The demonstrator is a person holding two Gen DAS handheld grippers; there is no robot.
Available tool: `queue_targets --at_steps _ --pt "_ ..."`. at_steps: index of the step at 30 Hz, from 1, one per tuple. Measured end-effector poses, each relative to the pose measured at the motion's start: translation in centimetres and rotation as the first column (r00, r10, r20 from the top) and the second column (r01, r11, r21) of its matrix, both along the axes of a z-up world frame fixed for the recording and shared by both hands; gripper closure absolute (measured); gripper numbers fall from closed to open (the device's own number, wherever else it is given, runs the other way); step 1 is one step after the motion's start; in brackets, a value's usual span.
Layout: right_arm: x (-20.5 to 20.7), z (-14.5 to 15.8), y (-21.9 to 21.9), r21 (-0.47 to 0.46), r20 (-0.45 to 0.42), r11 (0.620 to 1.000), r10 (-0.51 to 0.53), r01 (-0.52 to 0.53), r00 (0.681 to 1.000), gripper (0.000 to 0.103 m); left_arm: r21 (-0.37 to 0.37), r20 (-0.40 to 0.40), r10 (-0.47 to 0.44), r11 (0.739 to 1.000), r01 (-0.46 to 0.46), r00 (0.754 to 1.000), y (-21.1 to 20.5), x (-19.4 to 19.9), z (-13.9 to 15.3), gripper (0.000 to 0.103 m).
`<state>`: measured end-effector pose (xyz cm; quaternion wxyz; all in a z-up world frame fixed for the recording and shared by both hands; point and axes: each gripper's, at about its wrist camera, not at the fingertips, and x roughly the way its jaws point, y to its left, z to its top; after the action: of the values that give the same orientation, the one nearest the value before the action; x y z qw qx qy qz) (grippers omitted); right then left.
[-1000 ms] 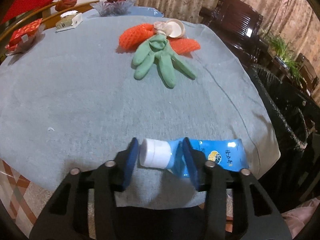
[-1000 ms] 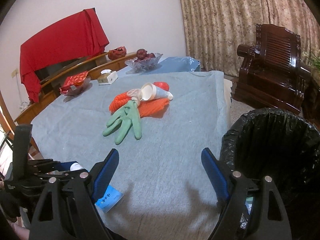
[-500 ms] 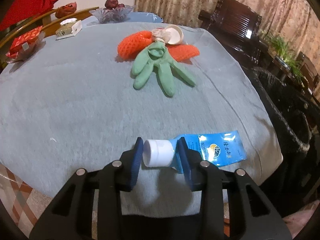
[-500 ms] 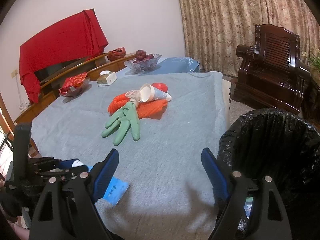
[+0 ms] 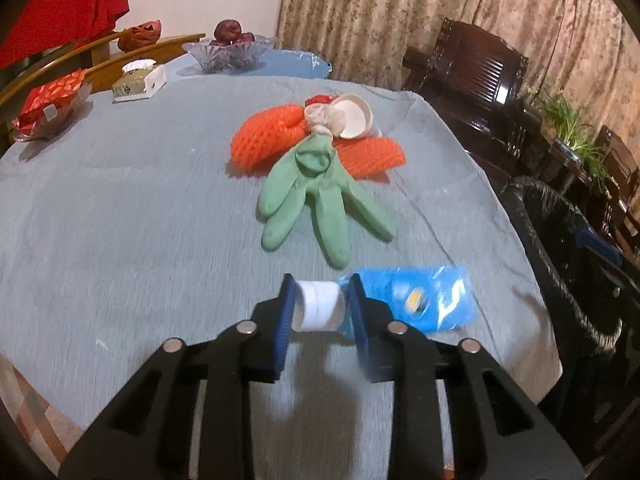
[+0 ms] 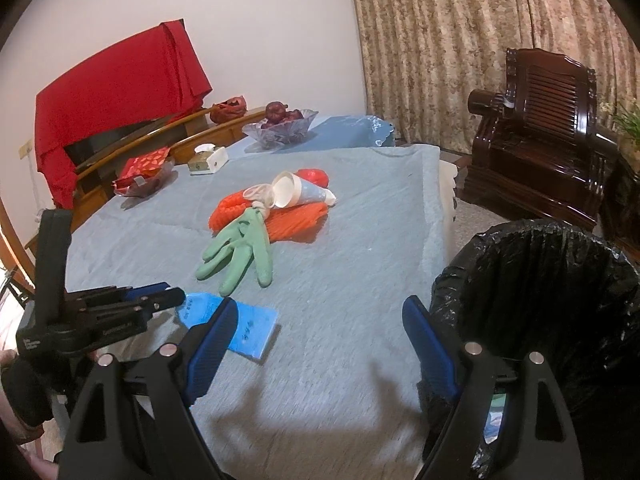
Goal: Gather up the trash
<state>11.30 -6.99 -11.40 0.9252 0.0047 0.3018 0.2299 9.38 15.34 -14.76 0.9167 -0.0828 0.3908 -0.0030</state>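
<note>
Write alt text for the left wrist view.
The left tongs grip the white cap of a blue tube just above a grey-blue tablecloth. Beyond lie a green glove, orange netting and a paper cup. A black-lined bin stands at the right.

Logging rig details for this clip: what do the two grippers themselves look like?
Both look alike: the left gripper and right gripper have black plastic arms with triangular cutouts and round silver bolts, ending in flat ribbed blue pads. Seen from the right wrist camera, the left gripper's black body carries small white lettering, too small to read. No cables show.
</note>
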Motion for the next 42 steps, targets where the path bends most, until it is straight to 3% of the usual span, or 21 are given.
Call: queue_targets --at_steps 6,10,12,13,14,25,42 --pt "0.7 -0.1 0.5 -0.001 -0.004 1.000 -0.001 0.001 1.000 0.020 -0.026 -0.008 -0.005 1.000 0.005 1.000 0.4 1.2 -0.2 0.103" --pt "0.9 -0.2 0.7 -0.010 -0.004 1.000 0.002 -0.002 1.000 0.020 -0.039 -0.006 -0.020 0.999 0.020 1.000 0.2 1.0 -0.2 0.099" --pt "0.9 -0.3 0.6 -0.009 -0.008 1.000 -0.001 0.000 1.000 0.020 -0.040 -0.012 -0.026 0.999 0.026 1.000 0.0 0.7 -0.2 0.081" --pt "1.0 -0.3 0.6 -0.009 -0.011 1.000 -0.002 0.002 1.000 0.020 -0.042 -0.018 -0.023 0.999 0.022 1.000 -0.2 0.5 -0.3 0.064" --pt "1.0 -0.4 0.6 -0.009 -0.013 1.000 -0.003 0.003 1.000 0.020 -0.046 -0.017 -0.023 0.999 0.022 1.000 -0.2 0.3 -0.4 0.058" --pt "0.7 -1.6 2.7 -0.030 -0.043 0.998 0.062 -0.063 0.997 0.024 -0.026 -0.013 0.012 1.000 -0.012 1.000 0.8 -0.7 -0.8 0.056" --pt "3.0 -6.9 6.2 -0.069 -0.209 0.992 0.093 -0.110 0.973 0.049 0.050 -0.008 0.072 0.996 -0.071 0.997 3.5 -0.7 -1.7 0.052"
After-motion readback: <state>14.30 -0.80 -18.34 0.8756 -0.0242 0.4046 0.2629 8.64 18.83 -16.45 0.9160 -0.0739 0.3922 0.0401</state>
